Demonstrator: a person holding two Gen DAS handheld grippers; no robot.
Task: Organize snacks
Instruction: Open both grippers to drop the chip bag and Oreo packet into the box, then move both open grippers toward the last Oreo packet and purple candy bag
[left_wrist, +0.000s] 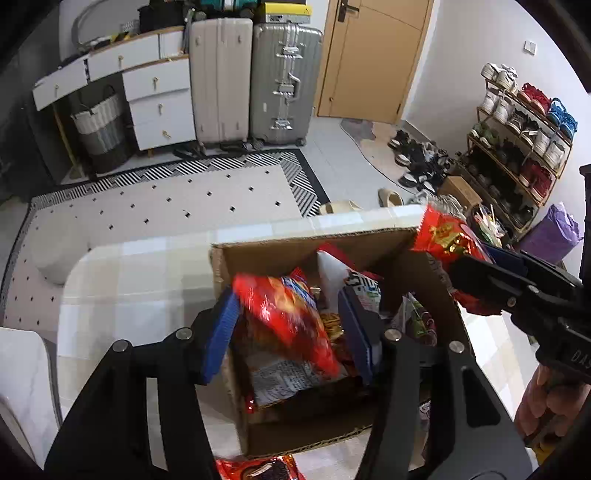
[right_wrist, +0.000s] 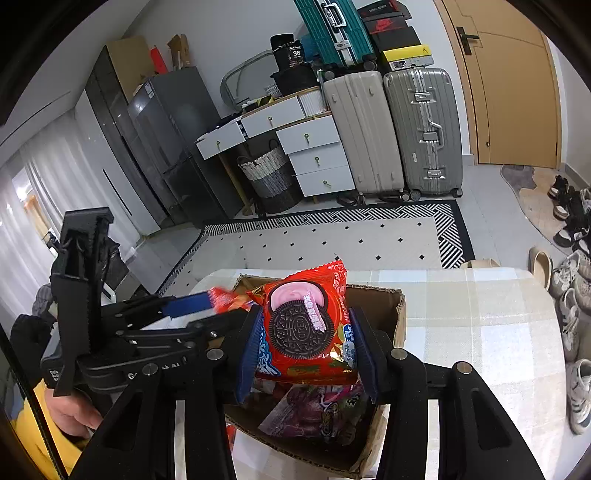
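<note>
Red foil fills the nearest part of both views. In the right wrist view the right gripper (right_wrist: 306, 350) is clamped on an Oreo packet (right_wrist: 306, 328), its blue pads pressing the two side edges of the packet, which hangs just above the open cardboard box (right_wrist: 399, 314). Under it, inside the box, lies a purple snack bag (right_wrist: 317, 410).

In the left wrist view the left gripper (left_wrist: 291, 328) stands partly wide over the same box, and a red chip bag (left_wrist: 291, 314) is between its blue pads (left_wrist: 219, 332). The bag looks blurred and the left pad does not seem to press it, so the bag appears loose. It lies over other packets inside the box. Another Oreo packet (left_wrist: 258, 470) lies on the table in front of the box.

The box stands on a table with a pale checked cloth (right_wrist: 480, 332). Farther away are a patterned rug (right_wrist: 332, 236), two suitcases (right_wrist: 424, 129), white drawers (right_wrist: 314, 155) and a wooden door (right_wrist: 509, 92)
</note>
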